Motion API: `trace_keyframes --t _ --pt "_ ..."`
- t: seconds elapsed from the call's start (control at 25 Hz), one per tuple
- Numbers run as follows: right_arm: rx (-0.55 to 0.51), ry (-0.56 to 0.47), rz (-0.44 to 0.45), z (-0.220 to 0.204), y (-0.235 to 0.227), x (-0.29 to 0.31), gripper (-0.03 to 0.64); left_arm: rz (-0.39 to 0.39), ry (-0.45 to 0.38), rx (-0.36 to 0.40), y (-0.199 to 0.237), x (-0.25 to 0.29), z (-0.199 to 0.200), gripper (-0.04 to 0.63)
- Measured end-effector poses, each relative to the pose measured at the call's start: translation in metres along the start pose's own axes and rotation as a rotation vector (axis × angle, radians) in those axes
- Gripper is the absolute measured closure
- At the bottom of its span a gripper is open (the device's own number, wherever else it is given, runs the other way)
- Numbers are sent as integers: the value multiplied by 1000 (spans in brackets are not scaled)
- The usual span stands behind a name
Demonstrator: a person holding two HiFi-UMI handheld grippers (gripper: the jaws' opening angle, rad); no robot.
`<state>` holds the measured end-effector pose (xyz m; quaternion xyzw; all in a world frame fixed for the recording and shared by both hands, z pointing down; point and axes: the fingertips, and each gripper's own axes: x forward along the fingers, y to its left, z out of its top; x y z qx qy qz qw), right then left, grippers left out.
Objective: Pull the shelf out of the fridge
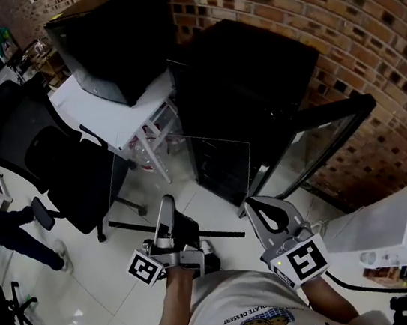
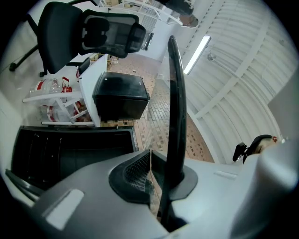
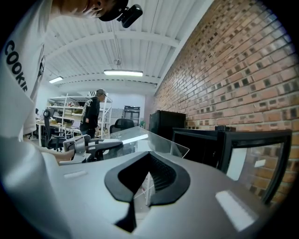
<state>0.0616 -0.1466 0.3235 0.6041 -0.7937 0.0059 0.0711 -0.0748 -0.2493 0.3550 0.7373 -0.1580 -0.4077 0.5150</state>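
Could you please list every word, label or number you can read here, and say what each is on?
"TWIN COOKIE": the person's shirt, upside down in the head view.
"COOKI": the same shirt in the right gripper view, cut off at the edge.
Smaller print on the shirt: too blurred to read.

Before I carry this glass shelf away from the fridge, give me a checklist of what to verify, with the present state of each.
1. Left gripper jaws shut on the glass shelf: ok.
2. Right gripper jaws shut on the shelf's near edge: ok.
3. Shelf out of the fridge: ok, its far corner stands free of the opening.
4. Fridge door swung open, off to the right: ok.
5. Room between the shelf and the office chair on the left: cannot tell.
6. Place to set the shelf down: cannot tell.
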Motion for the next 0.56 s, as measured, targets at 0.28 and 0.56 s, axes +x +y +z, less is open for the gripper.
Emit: trace_keyframes --t 0.28,0.56 --pt "0 -3 -4 0 3 0 612 -3 0 -5 -1 -3 1 584" --pt "4 8 -9 -5 3 0 612 6 -5 -34 6 -5 1 584"
